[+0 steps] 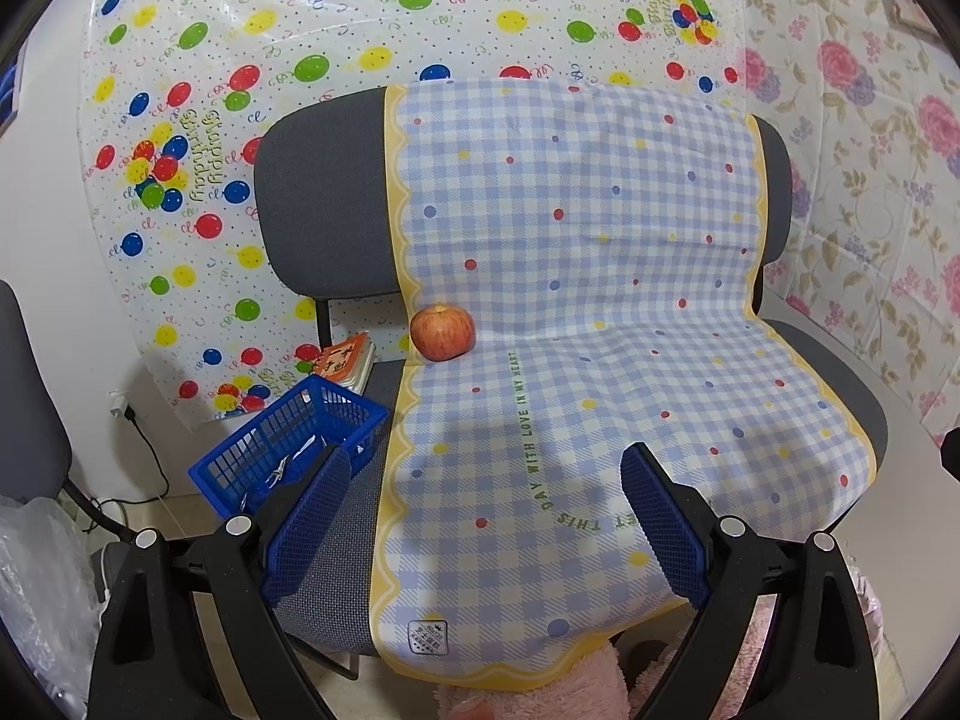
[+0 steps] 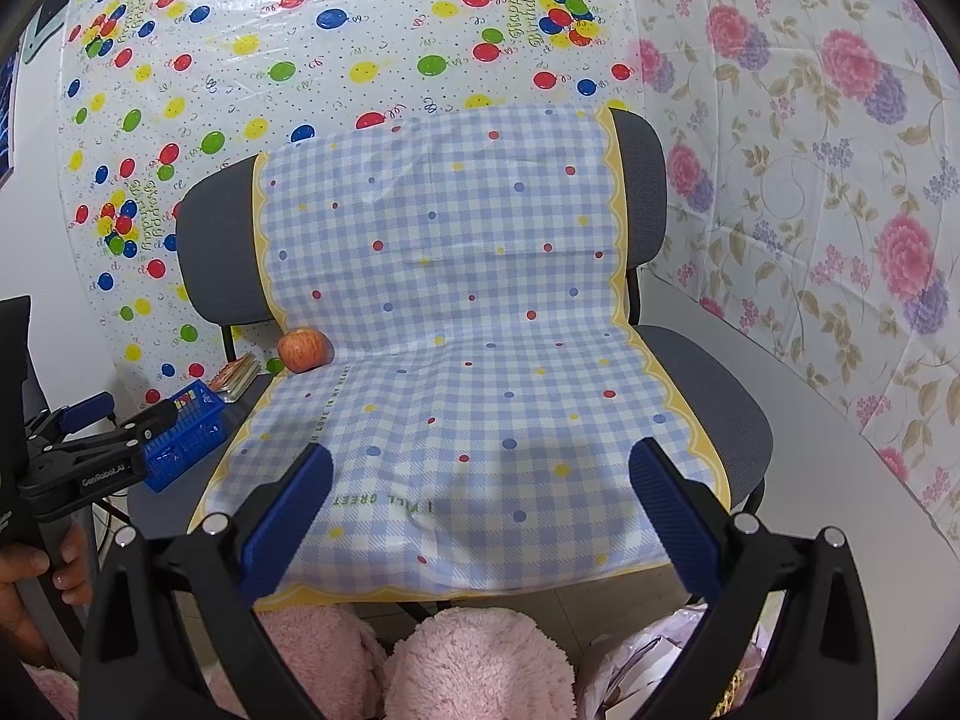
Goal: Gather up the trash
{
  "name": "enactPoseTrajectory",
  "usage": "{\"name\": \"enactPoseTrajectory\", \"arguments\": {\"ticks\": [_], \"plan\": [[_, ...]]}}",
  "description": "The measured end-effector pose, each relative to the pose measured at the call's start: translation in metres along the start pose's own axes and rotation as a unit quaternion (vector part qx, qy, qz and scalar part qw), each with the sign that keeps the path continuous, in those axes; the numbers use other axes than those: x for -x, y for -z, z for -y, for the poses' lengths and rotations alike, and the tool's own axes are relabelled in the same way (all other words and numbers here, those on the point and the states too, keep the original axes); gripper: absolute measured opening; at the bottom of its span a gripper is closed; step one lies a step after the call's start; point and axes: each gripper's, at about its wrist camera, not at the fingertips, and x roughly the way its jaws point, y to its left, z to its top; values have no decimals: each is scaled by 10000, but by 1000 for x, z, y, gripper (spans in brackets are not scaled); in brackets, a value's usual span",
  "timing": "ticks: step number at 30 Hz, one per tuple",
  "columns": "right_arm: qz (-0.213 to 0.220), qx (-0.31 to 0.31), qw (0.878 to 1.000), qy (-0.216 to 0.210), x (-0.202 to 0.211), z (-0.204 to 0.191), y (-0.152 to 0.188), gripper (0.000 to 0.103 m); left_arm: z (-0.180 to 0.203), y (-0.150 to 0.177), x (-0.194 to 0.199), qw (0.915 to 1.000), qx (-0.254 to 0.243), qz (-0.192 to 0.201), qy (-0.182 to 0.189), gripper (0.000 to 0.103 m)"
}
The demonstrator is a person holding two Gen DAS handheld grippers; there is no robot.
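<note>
Blue basket point(image 1: 288, 450) left of the apple point(image 1: 442, 332) holds scraps; both grippers point(image 1: 486, 516) point(image 2: 480, 516) gape empty, collection seemingly finished.

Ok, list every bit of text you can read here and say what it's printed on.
"DAY WITH LOVE IN MY HEART" and "THIS": checked cloth on the chair.
"I WILL GREET": same cloth, right wrist view.
"Happy Birthday": balloon sheet on the wall, several times.
"GenRobot.AI": left claw arm.
Stamp at the cloth's front edge: too small to read.
Booklet by the basket: characters too blurred.
</note>
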Motion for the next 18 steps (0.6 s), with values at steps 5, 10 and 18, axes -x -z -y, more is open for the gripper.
{"name": "enactPoseTrajectory", "arguments": {"ticks": [5,10,18], "plan": [[-6,-10,10000,-3,-1,2,1,97,1,0,1,10000,-7,4,-25,91],[-11,-17,10000,-1,-1,3,1,97,2,0,1,10000,1,-4,-16,91],[-49,-61,10000,2,-6,7,3,97,5,2,1,10000,-20,47,14,91]]}}
